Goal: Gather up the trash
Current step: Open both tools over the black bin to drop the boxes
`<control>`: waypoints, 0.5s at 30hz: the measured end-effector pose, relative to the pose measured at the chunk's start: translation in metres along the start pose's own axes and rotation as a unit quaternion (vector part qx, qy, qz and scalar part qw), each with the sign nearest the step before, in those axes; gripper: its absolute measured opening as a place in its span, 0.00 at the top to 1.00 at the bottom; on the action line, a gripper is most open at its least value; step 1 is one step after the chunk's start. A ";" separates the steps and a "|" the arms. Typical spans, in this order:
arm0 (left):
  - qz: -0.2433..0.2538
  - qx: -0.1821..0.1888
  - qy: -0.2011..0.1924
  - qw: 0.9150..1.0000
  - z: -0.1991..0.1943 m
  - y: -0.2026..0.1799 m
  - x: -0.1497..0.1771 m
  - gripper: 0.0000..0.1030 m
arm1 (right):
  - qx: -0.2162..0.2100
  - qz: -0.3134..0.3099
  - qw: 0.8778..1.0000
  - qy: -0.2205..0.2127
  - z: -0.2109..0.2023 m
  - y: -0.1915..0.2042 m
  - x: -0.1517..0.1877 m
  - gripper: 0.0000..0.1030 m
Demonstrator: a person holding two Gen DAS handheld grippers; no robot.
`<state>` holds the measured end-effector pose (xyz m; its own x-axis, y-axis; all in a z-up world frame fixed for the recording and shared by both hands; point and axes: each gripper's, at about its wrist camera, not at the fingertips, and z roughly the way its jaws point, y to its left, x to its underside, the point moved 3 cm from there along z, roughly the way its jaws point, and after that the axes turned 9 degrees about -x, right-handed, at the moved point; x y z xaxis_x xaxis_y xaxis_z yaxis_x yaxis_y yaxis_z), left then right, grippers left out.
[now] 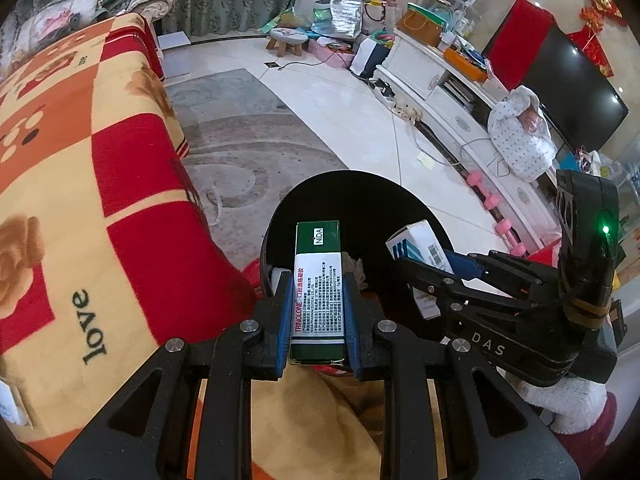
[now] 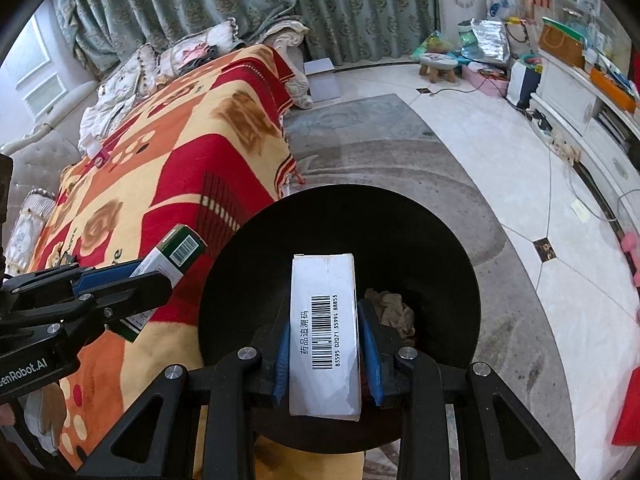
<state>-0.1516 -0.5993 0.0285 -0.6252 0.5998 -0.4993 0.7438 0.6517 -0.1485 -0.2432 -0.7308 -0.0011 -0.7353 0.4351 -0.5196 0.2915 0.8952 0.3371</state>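
Left wrist view, read from its left edge across: a red and yellow blanket covers the sofa beside the black bin, then the left claw sits low in the middle, clamped shut on a green and white medicine box that stands lengthwise between its blue pads, its far end reaching over the bin's near rim. Further right the right claw comes in from the side, closed on a white box with a blue-striped end, also above the bin's opening. In the right wrist view the same order holds: the left claw with the green box hangs over the blanket just beside the bin, and the right claw grips the white box, barcode up, directly over the dark mouth, where crumpled brownish scraps already lie inside. Both pieces of trash look ready to be dropped. The risk, as I judge it, lies with the green box: it seems nearer the rim than the centre, so a release now could catch the edge and tip it onto the blanket or the floor. The two claws also stand close together, so one box could knock the other on opening. A long box may also cling to one pad and swing sideways.
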 end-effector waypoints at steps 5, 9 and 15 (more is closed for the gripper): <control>0.003 0.006 -0.004 1.000 0.000 -0.004 -0.002 0.80 | 0.006 0.006 1.000 -0.002 -0.001 -0.004 0.000 0.69; 0.006 0.016 -0.003 1.000 0.000 -0.005 0.000 0.79 | 0.007 0.013 1.000 -0.007 -0.004 -0.006 -0.001 0.62; 0.010 0.019 -0.003 1.000 -0.001 -0.006 0.001 0.70 | 0.007 0.010 1.000 -0.006 -0.006 -0.004 0.000 0.61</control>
<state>-0.1573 -0.6019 0.0298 -0.6087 0.6096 -0.5078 0.7648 0.6211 -0.1712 -0.2480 -0.7345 0.0024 -0.7213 0.4544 -0.5227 0.3155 0.8874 0.3361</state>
